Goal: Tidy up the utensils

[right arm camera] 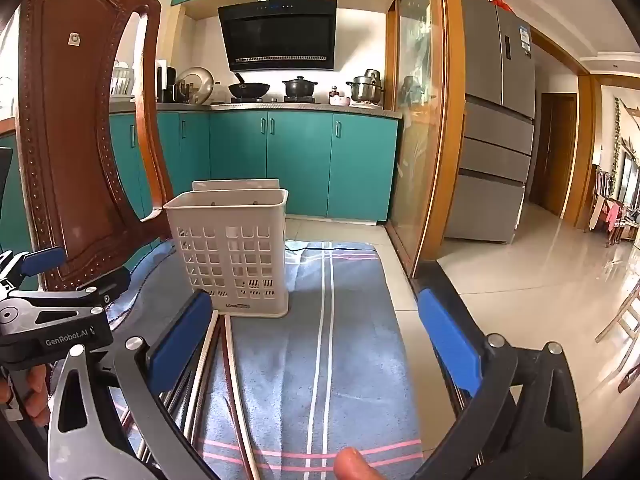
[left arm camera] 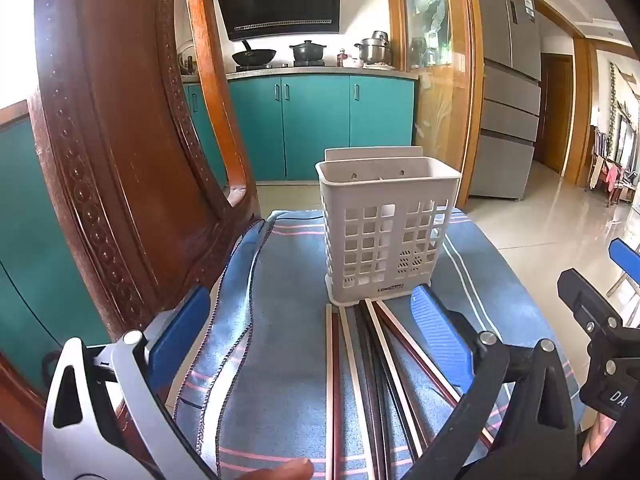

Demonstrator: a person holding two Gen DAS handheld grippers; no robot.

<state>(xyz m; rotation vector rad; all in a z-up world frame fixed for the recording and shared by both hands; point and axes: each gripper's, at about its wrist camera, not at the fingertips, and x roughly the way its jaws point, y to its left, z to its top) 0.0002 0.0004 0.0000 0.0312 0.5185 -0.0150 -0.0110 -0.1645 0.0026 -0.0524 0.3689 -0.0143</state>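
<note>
Between open left tongs, chopsticks, untouched, before basket

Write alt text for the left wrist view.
Open left gripper hovers over chopsticks lying on a blue towel, their tips at an empty white basket. A wooden chair stands left.

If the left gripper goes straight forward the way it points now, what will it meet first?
Probably the chopsticks lying on the blue towel between the open jaws of the left gripper, since it tilts downward. Just beyond them stands the white utensil basket; depth is uncertain.
</note>
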